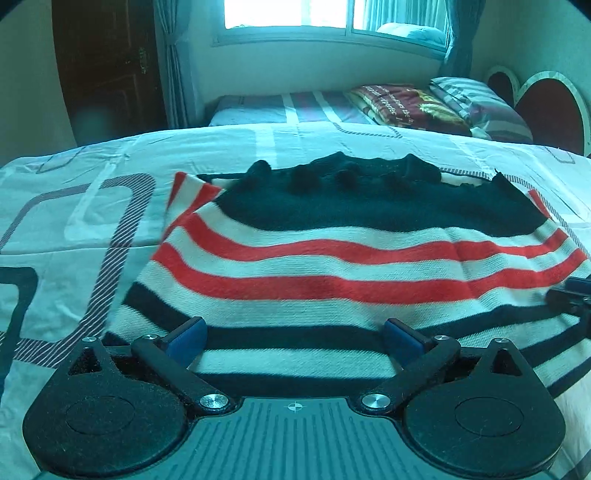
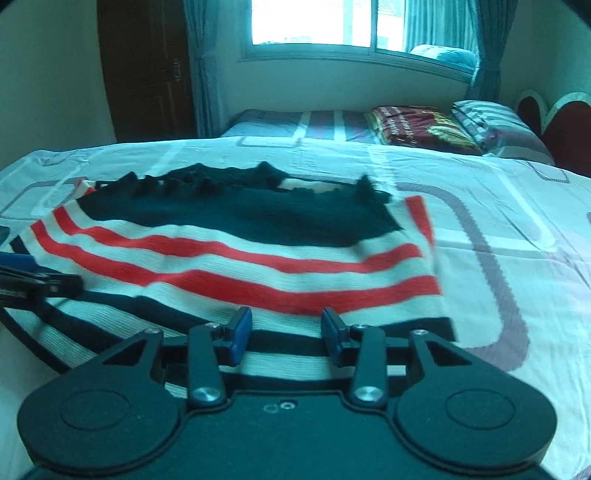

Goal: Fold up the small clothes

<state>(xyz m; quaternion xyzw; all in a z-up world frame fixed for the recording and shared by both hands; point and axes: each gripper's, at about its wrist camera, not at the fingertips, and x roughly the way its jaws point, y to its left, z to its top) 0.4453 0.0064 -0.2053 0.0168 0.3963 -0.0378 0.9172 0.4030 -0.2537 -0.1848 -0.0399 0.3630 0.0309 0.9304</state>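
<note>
Both tools gape empty over the striped garment (image 1: 332, 266) on the bed (image 1: 74, 221): left tool (image 1: 295, 334) wide, right tool (image 2: 286, 328) narrower; the hem is hidden beneath them.

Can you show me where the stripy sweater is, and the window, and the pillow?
stripy sweater (image 1: 332, 284): left wrist view, on a red stripe.
window (image 2: 310, 22): right wrist view, on the bright left pane.
pillow (image 1: 476, 99): left wrist view, on its striped top.

Knitted garment (image 1: 332, 266), red, white and dark stripes under a dark top, spread flat on bed (image 1: 92, 192).
</note>
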